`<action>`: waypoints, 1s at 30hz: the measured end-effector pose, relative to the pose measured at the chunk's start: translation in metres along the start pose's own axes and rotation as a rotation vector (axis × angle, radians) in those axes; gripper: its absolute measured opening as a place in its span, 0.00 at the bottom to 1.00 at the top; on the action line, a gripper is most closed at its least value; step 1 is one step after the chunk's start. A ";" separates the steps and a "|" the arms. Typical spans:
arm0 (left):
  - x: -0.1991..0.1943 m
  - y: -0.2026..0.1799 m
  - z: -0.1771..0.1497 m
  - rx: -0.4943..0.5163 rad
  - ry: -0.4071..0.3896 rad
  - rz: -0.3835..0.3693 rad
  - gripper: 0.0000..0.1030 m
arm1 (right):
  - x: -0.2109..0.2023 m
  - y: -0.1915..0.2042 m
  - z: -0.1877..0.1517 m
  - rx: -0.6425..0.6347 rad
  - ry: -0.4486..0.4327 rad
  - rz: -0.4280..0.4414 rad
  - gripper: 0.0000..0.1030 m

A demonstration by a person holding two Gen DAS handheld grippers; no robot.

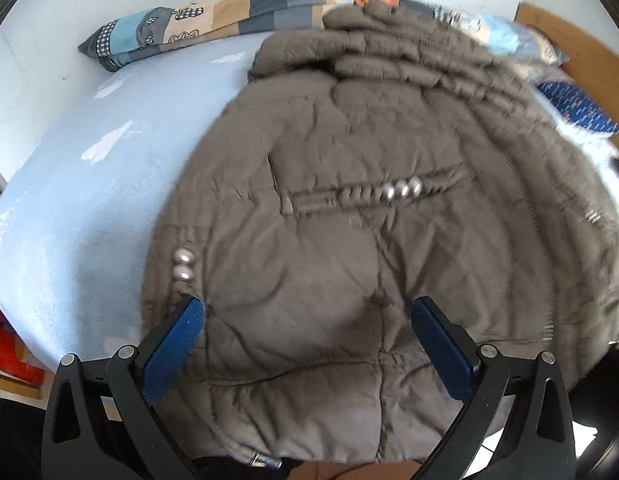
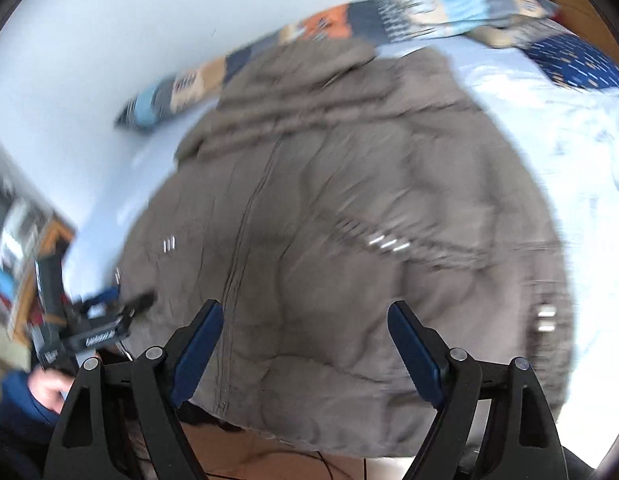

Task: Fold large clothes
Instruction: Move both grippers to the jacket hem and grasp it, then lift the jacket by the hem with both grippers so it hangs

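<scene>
On the bed (image 1: 69,208), covered by a pale blue sheet, a grey-brown quilted jacket (image 1: 349,240) lies spread, puffy and creased; a patchwork pillow (image 1: 197,28) sits at the far edge against a white wall (image 2: 109,40); round silver snaps (image 1: 401,190) show sharply only in the left wrist view; only the blurred right wrist view shows the left gripper (image 2: 121,308) at the jacket's left edge, its jaws unclear there; its own view shows them wide apart, empty; the right gripper (image 2: 305,320) likewise gapes above the jacket's near hem.
</scene>
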State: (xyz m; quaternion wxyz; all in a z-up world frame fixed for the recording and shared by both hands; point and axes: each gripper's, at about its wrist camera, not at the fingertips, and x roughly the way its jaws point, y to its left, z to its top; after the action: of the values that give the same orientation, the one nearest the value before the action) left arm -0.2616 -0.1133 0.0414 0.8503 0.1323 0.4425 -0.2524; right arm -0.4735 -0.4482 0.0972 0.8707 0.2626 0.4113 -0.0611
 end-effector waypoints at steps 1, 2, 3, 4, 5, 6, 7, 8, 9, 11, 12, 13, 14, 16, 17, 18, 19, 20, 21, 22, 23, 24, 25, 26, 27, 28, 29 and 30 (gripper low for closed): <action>-0.008 0.006 0.003 -0.016 -0.010 -0.009 1.00 | -0.013 -0.014 0.001 0.039 -0.018 -0.009 0.85; -0.014 0.014 0.006 -0.035 -0.016 -0.014 1.00 | -0.023 -0.028 0.001 0.075 -0.029 -0.022 0.85; -0.021 0.025 0.009 -0.060 -0.018 -0.024 1.00 | -0.033 -0.042 -0.002 0.114 -0.036 -0.036 0.85; -0.025 0.039 0.011 -0.092 -0.006 -0.042 1.00 | -0.043 -0.061 -0.006 0.159 -0.036 -0.058 0.85; -0.026 0.052 0.013 -0.118 0.021 -0.059 1.00 | -0.049 -0.078 -0.012 0.195 -0.031 -0.088 0.85; -0.025 0.063 0.013 -0.141 0.047 -0.072 1.00 | -0.055 -0.092 -0.019 0.225 -0.026 -0.122 0.84; -0.023 0.078 0.012 -0.172 0.081 -0.089 1.00 | -0.060 -0.110 -0.029 0.270 -0.017 -0.162 0.81; -0.020 0.093 0.009 -0.204 0.110 -0.102 1.00 | -0.063 -0.123 -0.038 0.329 -0.009 -0.161 0.79; -0.017 0.103 0.004 -0.237 0.133 -0.112 1.00 | -0.063 -0.137 -0.047 0.405 -0.001 -0.126 0.77; -0.007 0.127 -0.007 -0.378 0.195 -0.195 0.99 | -0.060 -0.158 -0.054 0.497 0.028 -0.079 0.74; -0.001 0.134 -0.010 -0.431 0.225 -0.218 0.94 | -0.058 -0.161 -0.056 0.512 0.035 -0.087 0.74; 0.003 0.139 -0.013 -0.461 0.247 -0.224 0.86 | -0.056 -0.164 -0.056 0.527 0.043 -0.088 0.74; 0.005 0.141 -0.016 -0.480 0.255 -0.227 0.83 | -0.053 -0.165 -0.056 0.534 0.050 -0.080 0.74; 0.007 0.140 -0.018 -0.481 0.266 -0.237 0.78 | -0.051 -0.165 -0.055 0.531 0.062 -0.077 0.74; 0.008 0.139 -0.018 -0.478 0.268 -0.236 0.77 | -0.047 -0.163 -0.056 0.525 0.073 -0.086 0.74; 0.008 0.138 -0.019 -0.479 0.271 -0.237 0.76 | -0.044 -0.161 -0.055 0.516 0.088 -0.095 0.74; 0.009 0.139 -0.020 -0.481 0.277 -0.242 0.76 | -0.040 -0.158 -0.057 0.511 0.103 -0.098 0.74; 0.011 0.138 -0.023 -0.488 0.295 -0.253 0.76 | -0.035 -0.157 -0.058 0.508 0.125 -0.098 0.74; 0.013 0.137 -0.025 -0.493 0.308 -0.262 0.76 | -0.029 -0.155 -0.060 0.507 0.142 -0.096 0.74; 0.015 0.135 -0.028 -0.497 0.324 -0.278 0.76 | -0.026 -0.155 -0.062 0.508 0.157 -0.091 0.73; 0.016 0.134 -0.031 -0.502 0.336 -0.294 0.76 | -0.023 -0.154 -0.063 0.510 0.169 -0.082 0.71; 0.018 0.131 -0.034 -0.505 0.348 -0.306 0.76 | -0.020 -0.153 -0.065 0.511 0.182 -0.071 0.69; 0.020 0.127 -0.037 -0.504 0.361 -0.316 0.75 | -0.015 -0.152 -0.066 0.512 0.197 -0.060 0.64; 0.022 0.122 -0.039 -0.494 0.366 -0.320 0.73 | -0.013 -0.151 -0.068 0.512 0.205 -0.055 0.59; 0.024 0.118 -0.039 -0.487 0.367 -0.323 0.68 | -0.011 -0.149 -0.068 0.509 0.211 -0.050 0.56; 0.025 0.113 -0.039 -0.481 0.366 -0.332 0.63 | -0.009 -0.146 -0.069 0.498 0.215 -0.051 0.49; 0.026 0.108 -0.039 -0.473 0.359 -0.340 0.59 | -0.009 -0.145 -0.070 0.489 0.214 -0.059 0.41; 0.026 0.105 -0.040 -0.461 0.354 -0.342 0.51 | -0.009 -0.142 -0.070 0.485 0.210 -0.063 0.37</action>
State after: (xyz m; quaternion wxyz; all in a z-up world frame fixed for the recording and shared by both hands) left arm -0.2191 -0.0156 -0.0020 0.7132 -0.0977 0.6446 -0.2576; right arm -0.5731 -0.5353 0.0095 0.7326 0.4554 0.4808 -0.1574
